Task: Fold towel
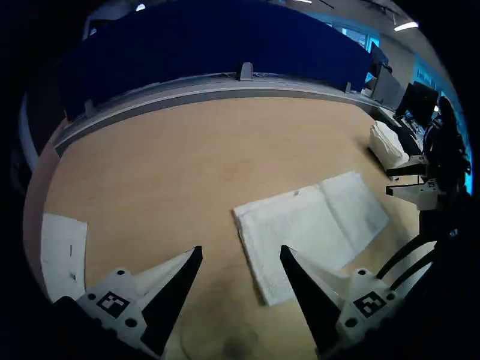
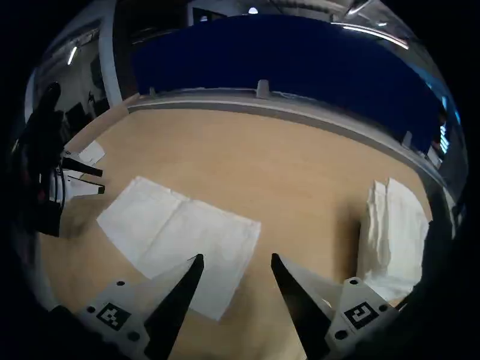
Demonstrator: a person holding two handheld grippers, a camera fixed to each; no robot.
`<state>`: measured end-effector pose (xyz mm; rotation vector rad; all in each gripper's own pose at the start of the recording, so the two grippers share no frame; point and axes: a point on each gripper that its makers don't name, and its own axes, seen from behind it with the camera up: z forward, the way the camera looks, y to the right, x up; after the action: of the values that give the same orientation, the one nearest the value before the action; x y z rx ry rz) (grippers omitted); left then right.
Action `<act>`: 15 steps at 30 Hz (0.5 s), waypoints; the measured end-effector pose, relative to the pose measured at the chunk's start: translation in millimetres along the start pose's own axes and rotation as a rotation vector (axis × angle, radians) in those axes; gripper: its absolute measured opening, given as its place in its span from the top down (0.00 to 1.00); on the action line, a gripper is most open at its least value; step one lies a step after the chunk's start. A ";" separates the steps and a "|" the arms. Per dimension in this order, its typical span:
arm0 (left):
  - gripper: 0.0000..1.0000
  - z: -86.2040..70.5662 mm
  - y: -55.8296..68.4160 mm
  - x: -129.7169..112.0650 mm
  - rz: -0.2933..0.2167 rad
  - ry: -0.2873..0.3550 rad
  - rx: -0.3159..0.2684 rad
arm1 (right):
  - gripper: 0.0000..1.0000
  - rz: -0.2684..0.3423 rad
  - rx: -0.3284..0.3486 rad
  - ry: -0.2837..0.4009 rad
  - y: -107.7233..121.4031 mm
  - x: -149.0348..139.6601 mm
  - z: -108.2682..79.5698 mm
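A white towel [image 1: 312,228] lies flat on the wooden table [image 1: 180,156], partly folded, with a crease running across it. My left gripper [image 1: 240,249] hovers open above the table; its right finger overlaps the towel's near edge and nothing sits between the fingers. In the right gripper view the same towel [image 2: 174,231] spreads out below and to the left. My right gripper [image 2: 235,258] hangs open just over its near corner, holding nothing. Each gripper shows in the other's view, at the towel's far side: the right gripper [image 1: 399,181] and the left gripper [image 2: 101,182].
A stack of folded white towels [image 2: 396,234] sits at the table's right end, also seen as a stack [image 1: 387,144]. A white sheet of paper [image 1: 63,255] lies near the left edge. A blue partition [image 1: 210,48] runs along the table's back.
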<state>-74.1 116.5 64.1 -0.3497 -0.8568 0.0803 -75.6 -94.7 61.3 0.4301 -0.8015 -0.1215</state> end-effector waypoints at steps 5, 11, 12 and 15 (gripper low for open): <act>0.04 -15.0 -6.6 -8.8 -0.014 0.015 0.043 | 0.13 -0.018 0.029 -0.018 -7.6 -10.2 -5.1; 0.03 -38.4 -13.8 -24.0 -0.064 0.035 0.090 | 0.13 -0.044 0.070 -0.045 -16.4 -23.0 -10.4; 0.03 -42.2 -14.4 -27.2 -0.074 0.038 0.096 | 0.13 -0.049 0.075 -0.049 -17.4 -25.0 -11.0; 0.03 -52.9 -16.0 -38.7 -0.099 0.041 0.110 | 0.13 -0.066 0.089 -0.061 -20.7 -30.8 -12.2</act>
<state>-60.8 79.1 9.5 -0.2046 -0.8245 0.0281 -87.1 -101.3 24.5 0.5394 -0.8556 -0.1618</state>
